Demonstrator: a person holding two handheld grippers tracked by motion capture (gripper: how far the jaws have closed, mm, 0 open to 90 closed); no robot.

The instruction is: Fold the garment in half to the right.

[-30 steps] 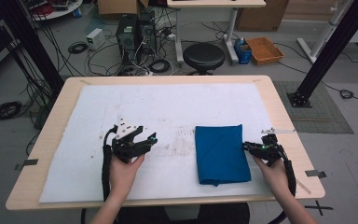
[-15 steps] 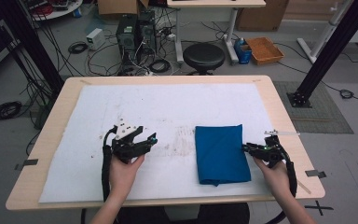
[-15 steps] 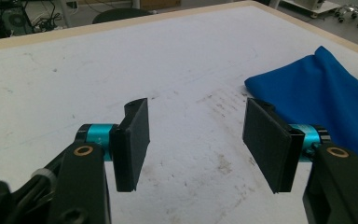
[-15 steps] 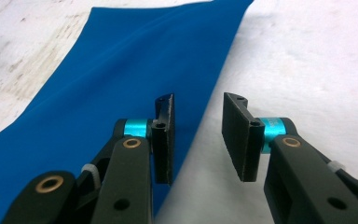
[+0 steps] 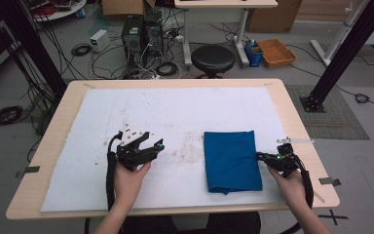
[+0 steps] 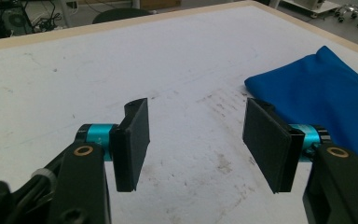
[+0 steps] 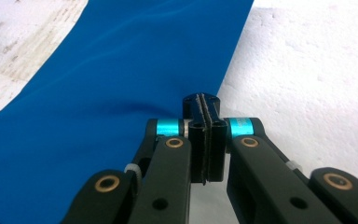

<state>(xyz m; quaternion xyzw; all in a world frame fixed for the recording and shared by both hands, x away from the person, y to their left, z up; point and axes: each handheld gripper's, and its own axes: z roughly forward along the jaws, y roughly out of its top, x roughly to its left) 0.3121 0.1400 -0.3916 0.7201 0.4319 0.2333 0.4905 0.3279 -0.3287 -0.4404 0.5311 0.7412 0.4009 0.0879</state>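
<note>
A blue cloth (image 5: 231,161) lies folded flat on the white sheet (image 5: 175,112), right of the middle. My right gripper (image 5: 260,156) sits at the cloth's right edge, and its jaws have just been closing. In the right gripper view they (image 7: 200,105) stand pressed together on the very edge of the cloth (image 7: 98,93), and a crease runs in to them. My left gripper (image 5: 156,145) rests on the sheet left of the cloth, a hand's width from it. Its jaws (image 6: 196,140) are open and hold nothing, with the cloth (image 6: 326,93) off to their right.
The sheet covers most of the wooden table (image 5: 175,83) and carries grey smudges (image 5: 190,146) between the left gripper and the cloth. Beyond the far edge stand a black stool (image 5: 213,58), computer cases (image 5: 141,29) and loose cables on the floor.
</note>
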